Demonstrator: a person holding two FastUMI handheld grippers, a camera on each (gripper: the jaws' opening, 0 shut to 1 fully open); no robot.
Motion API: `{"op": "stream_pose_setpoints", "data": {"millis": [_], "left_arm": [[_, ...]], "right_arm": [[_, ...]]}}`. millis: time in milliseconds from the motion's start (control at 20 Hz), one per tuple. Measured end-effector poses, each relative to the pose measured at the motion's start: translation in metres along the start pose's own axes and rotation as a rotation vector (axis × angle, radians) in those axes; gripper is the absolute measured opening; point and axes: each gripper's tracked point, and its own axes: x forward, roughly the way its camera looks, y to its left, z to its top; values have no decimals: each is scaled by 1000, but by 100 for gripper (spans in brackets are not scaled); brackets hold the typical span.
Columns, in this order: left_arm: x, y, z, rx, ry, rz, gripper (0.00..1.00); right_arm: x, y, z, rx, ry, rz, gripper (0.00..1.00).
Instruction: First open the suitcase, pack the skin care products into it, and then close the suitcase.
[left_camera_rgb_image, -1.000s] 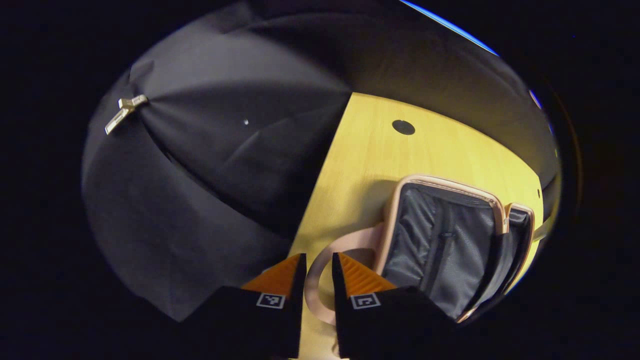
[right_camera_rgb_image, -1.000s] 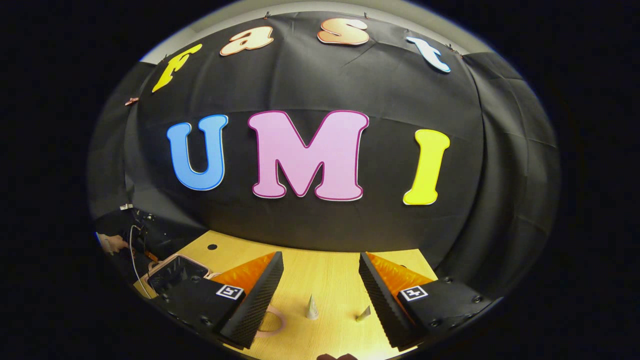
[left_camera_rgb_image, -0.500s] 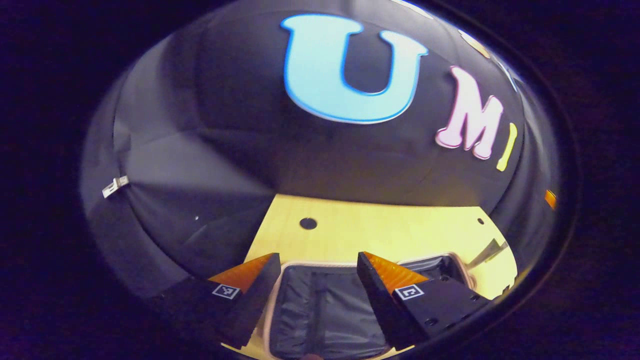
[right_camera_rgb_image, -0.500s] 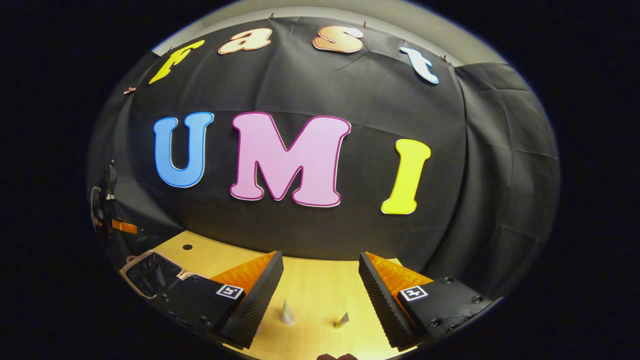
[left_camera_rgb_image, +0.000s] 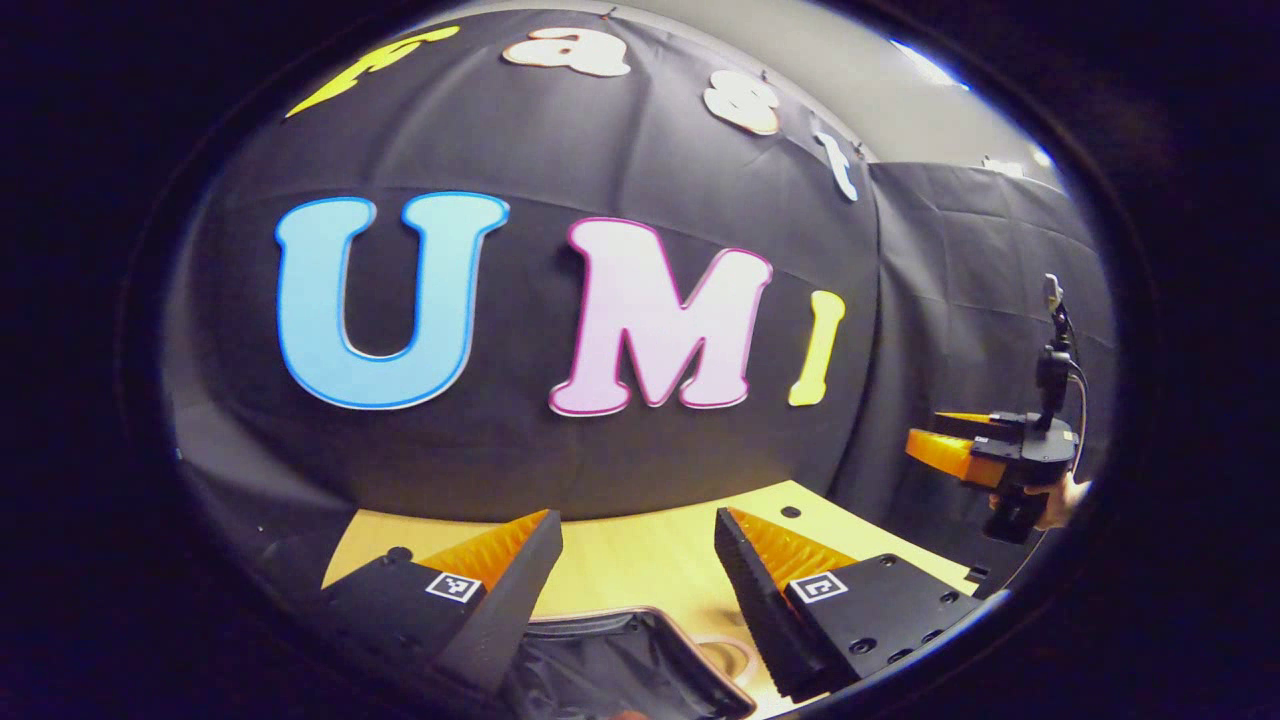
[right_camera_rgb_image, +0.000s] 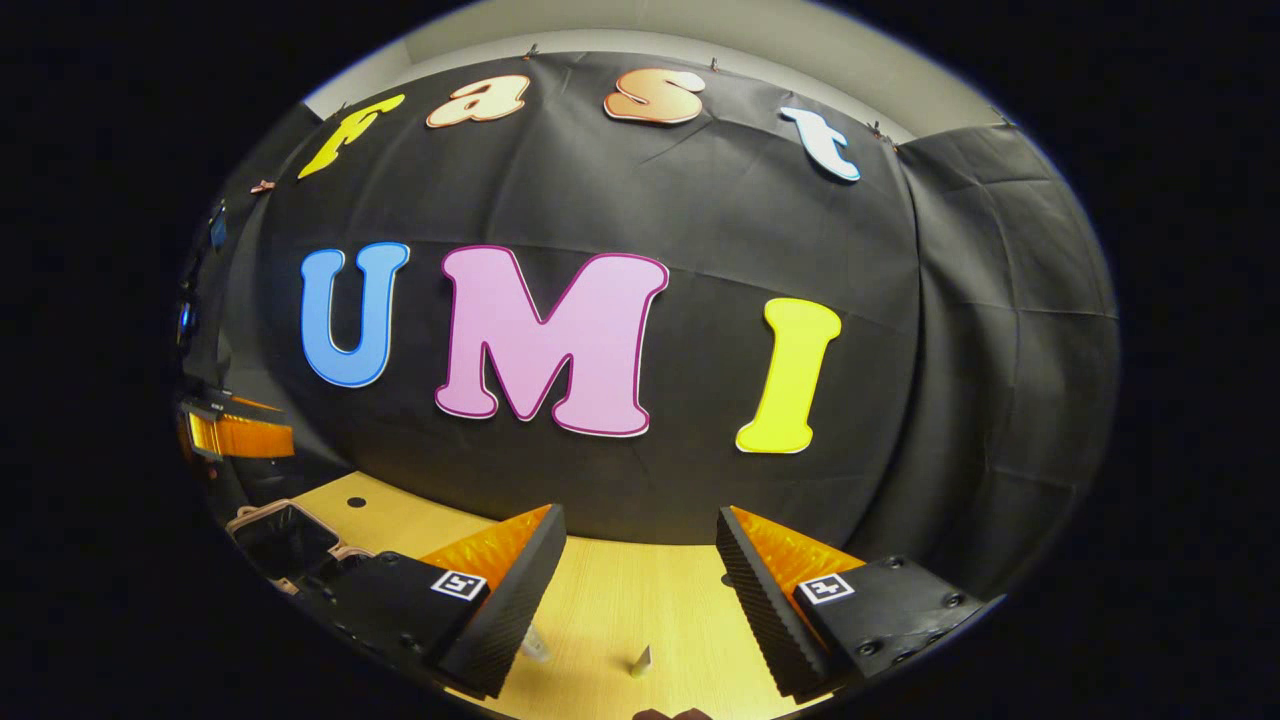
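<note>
Left gripper swung up off suitcase (lid open); both jaws agape.

Hovering over the wooden table with left gripper spread wide, nothing between the fingers. Looking down past them at the suitcase — lid open, dark lining showing. Catching the right gripper far right — hand holding it.

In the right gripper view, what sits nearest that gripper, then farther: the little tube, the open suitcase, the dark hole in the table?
1. Little tube, between the right gripper's fingers.
2. Open suitcase, off to the left.
3. Dark hole, beyond the suitcase, by the wall.
</note>
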Motion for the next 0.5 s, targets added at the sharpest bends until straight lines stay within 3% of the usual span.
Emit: {"op": "stream_pose_setpoints", "data": {"millis": [100,200,400,500], "left_arm": [[14,-56,-25,-28,80,-95,96],[34,-85,-56,-11,147,-141,96],[75,-119,-127,14,324,-180,96],[98,-120,-160,10,400,-146,96]], "right_arm": [[2,-2,-9,33,18,29,96],[3,-6,-18,40,30,50,96],[0,-10,-33,10,46,111,97],[-3,-9,-42,9,59,159,97]]}}
